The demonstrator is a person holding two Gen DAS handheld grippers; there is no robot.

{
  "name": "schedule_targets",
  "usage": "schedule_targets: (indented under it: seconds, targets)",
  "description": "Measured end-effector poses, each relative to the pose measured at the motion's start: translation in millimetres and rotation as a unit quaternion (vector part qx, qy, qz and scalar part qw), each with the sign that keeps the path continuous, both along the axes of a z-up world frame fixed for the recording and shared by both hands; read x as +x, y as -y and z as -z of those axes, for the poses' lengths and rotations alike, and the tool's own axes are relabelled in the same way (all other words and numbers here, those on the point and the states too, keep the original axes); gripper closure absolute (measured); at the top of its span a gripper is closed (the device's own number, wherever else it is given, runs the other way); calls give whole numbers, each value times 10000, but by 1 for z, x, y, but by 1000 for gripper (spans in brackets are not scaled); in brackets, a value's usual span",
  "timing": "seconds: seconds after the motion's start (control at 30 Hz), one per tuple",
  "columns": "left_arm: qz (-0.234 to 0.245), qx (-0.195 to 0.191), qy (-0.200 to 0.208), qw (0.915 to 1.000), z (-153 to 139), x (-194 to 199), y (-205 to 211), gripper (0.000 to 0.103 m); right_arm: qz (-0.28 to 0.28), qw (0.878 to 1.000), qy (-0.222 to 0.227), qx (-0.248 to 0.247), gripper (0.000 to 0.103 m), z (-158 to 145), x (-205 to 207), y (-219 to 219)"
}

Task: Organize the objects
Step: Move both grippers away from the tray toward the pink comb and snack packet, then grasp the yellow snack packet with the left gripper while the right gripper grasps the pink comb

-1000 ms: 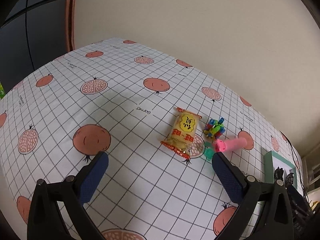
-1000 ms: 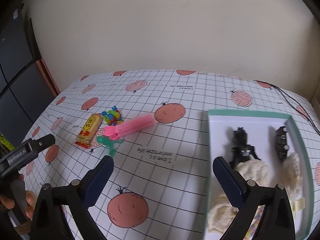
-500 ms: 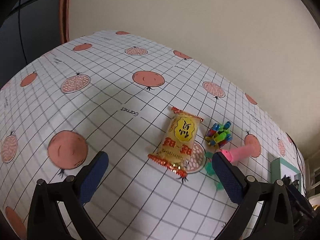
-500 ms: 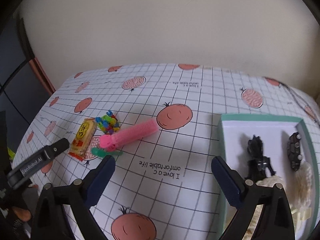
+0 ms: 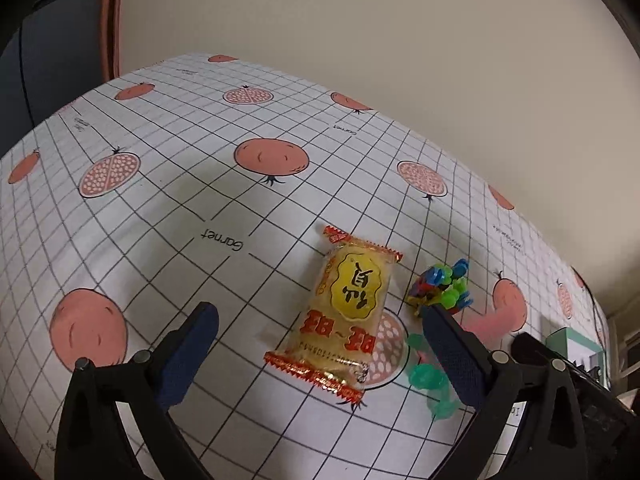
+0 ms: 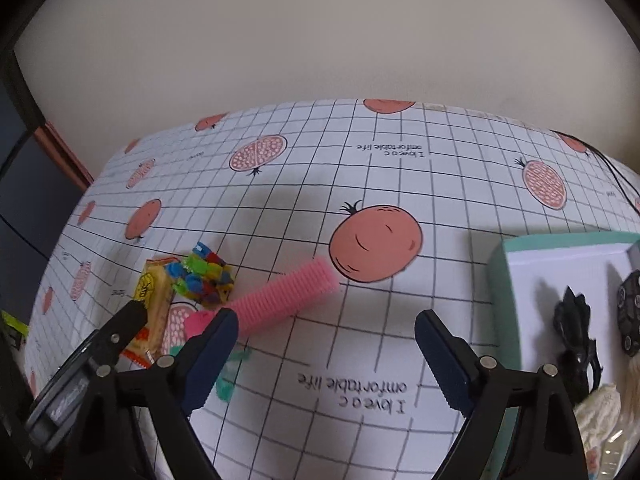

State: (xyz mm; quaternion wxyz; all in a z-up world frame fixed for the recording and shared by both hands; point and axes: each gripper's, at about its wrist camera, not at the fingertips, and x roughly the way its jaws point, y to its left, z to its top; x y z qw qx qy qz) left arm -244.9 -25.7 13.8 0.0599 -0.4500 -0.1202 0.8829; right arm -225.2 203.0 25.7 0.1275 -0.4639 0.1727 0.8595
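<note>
A yellow snack packet (image 5: 346,312) lies flat on the pomegranate-print counter (image 5: 160,208), framed between the wide-open, empty fingers of the left gripper (image 5: 320,356), which hovers just above it. Just beside the packet sit a cluster of multicoloured plastic pieces (image 5: 442,288), a green plastic toy (image 5: 430,380) and a pink ridged roller (image 6: 280,302). The right gripper (image 6: 326,354), its fingers likewise spread wide and holding nothing, hangs over bare cloth near the roller. At the right edge stands a teal-rimmed tray (image 6: 498,276) already holding a black claw clip (image 6: 574,324), a dark studded piece (image 6: 630,308) and cream-coloured fluffy items (image 6: 598,408). The step in hand appears to be picking up the packet for the tray. To do it well, the left fingers should come down squarely astride the packet's narrow width, clear of the plastic cluster at its right side, and close gently, since the crinkly wrapper may slide or crush; the green toy under the right-hand finger risks being nudged.
</note>
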Motion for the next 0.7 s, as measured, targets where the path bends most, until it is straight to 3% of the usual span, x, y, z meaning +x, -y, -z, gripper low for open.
schedule_targets:
  seconds: [0.13, 0.47, 0.7]
  targets:
    - [7, -15, 59, 10000, 5, -2, -1, 3, 8, 9997, 216, 61, 12, 9, -15, 4]
    - [-91, 180, 135, 9997, 13, -6, 2, 9, 160, 9994, 260, -184, 12, 16, -33, 4]
    - [-123, 207, 107, 9997, 13, -5, 2, 11, 214, 9985, 267, -416, 28, 18, -35, 4]
